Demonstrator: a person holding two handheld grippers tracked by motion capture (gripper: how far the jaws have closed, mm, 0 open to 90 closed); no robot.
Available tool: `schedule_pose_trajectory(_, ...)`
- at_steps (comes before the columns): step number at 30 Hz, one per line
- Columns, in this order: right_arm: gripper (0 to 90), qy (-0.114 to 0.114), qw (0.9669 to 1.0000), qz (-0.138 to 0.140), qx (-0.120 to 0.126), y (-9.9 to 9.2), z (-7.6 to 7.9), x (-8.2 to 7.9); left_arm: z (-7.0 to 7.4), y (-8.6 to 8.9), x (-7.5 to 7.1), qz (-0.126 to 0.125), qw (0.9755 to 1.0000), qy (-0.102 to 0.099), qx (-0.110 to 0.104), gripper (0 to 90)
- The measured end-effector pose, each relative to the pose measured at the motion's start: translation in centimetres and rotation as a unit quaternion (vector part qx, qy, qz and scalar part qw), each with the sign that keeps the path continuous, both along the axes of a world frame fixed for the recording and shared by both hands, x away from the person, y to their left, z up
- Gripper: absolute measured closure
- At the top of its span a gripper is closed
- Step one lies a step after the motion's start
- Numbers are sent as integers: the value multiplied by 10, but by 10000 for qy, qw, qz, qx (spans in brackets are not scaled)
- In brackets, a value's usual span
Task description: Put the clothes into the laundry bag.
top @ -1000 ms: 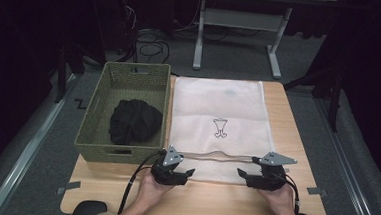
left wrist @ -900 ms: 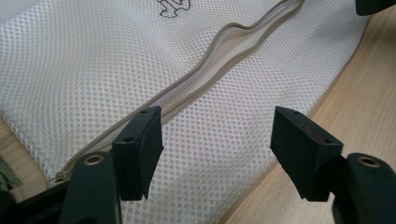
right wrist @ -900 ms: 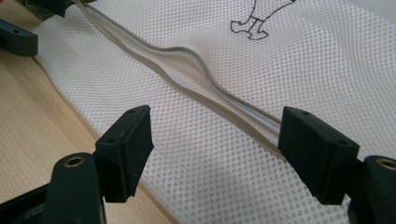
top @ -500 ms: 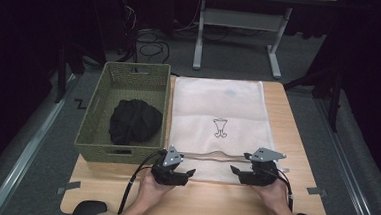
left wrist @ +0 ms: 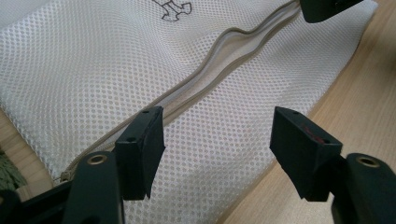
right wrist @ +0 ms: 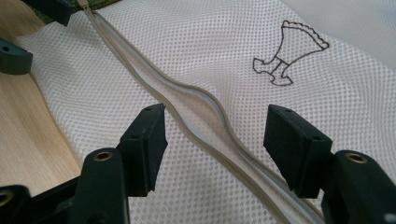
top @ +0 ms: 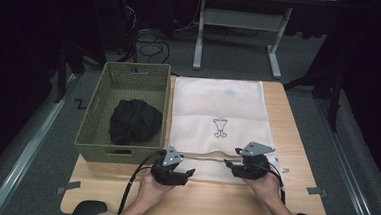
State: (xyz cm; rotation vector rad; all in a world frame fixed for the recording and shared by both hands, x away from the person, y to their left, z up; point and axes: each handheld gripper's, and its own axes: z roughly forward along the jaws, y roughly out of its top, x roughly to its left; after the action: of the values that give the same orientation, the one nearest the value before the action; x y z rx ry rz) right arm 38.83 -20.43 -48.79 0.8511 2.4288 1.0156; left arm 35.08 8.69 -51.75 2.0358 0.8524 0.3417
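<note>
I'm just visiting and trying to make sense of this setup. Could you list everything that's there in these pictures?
Mesh bag: one, white, flat on the table's middle, with a small dark printed emblem.
Zip: one, beige, running across the bag's near end, partly gaping.
Basket: one, green woven, on the table's left, beside the bag.
Dark bundle: one, black, inside the basket.
Table: one, light wood.
Desk frame: one, grey, on the floor behind.
Left gripper: one, black, jaws open over the bag's near edge.
Right gripper: one, black, jaws open astride the zip, just been closing.
Hands: two, holding the grippers.
</note>
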Motion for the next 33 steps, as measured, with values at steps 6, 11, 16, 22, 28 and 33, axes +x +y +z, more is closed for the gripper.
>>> schedule_pose_trajectory(6, 401, -33, 9999, 74, -85, 10, 0, 5, -1, 1, 1, -23, 10000, 80, -8, 374)
schedule_pose_trajectory(11, 404, -23, 9999, 75, -130, 15, -3, 11, -1, 1, 1, 13, 9999, 98, -47, 386)
schedule_pose_trajectory(16, 415, 32, 9997, 48, -221, 18, -7, 18, -2, 0, 2, 5, 9999, 137, 6, 391)
schedule_pose_trajectory(22, 423, 62, 9997, -22, -255, 24, -10, 27, -3, -1, 2, 1, 9999, 138, 78, 388)
schedule_pose_trajectory(28, 424, 85, 9994, -17, -337, 35, -14, 33, -4, -2, 2, -10, 9998, 165, 118, 384)
schedule_pose_trajectory(33, 424, 99, 9990, -23, -433, 40, -20, 38, -5, -2, 2, -1, 9997, 174, 146, 381)
